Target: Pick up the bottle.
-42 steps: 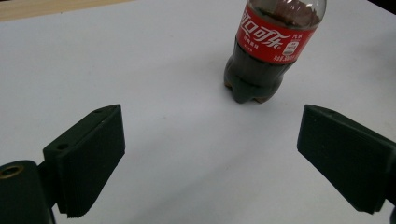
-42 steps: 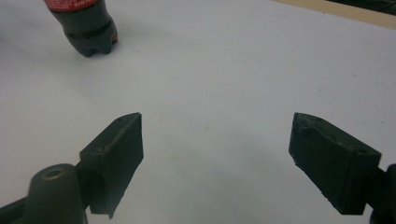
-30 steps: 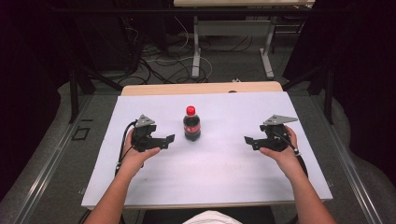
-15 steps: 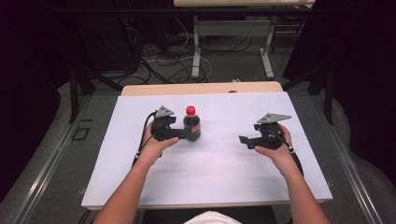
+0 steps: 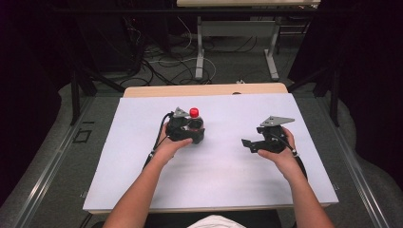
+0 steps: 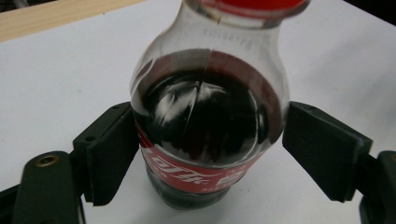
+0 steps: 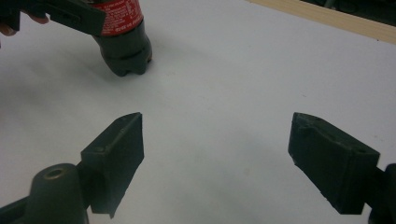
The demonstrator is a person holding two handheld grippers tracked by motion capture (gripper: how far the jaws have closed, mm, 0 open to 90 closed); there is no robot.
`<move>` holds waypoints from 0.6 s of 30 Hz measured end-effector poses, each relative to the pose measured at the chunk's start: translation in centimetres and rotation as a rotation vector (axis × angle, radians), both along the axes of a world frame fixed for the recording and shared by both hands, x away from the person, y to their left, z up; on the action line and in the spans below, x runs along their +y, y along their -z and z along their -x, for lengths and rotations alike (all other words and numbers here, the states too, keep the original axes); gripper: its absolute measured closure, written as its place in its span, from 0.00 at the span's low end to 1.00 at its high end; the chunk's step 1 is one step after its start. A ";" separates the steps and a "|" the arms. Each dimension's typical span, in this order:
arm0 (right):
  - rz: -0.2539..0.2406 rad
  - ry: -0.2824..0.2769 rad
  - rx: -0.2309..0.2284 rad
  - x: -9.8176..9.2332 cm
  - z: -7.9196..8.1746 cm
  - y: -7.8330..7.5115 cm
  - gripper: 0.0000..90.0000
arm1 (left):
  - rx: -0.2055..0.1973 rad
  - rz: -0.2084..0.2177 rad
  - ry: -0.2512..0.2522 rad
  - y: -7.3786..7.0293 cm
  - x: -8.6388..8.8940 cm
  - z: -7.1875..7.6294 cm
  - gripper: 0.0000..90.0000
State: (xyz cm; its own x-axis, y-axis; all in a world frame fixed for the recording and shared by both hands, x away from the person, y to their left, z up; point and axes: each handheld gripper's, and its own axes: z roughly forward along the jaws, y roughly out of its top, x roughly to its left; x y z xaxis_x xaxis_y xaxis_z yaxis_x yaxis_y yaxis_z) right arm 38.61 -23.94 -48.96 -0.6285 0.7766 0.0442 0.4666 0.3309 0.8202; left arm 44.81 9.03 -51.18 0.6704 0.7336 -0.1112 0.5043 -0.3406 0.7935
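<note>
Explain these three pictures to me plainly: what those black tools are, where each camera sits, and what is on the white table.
A person holds a hand-held two-jaw tool in each hand. The high view looks down on the white table; each of the other two cameras rides on one tool and looks along its jaws. The only item is a cola bottle with a red cap. The left gripper has been closing around it, one pad on the label, the other close against the opposite side. The right gripper hangs open over bare table.
</note>
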 end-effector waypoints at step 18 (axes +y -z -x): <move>0.006 -0.004 0.011 0.3 0.0 0.5 0.20 | -0.052 -0.053 -0.003 0.3 -0.1 0.2 0.33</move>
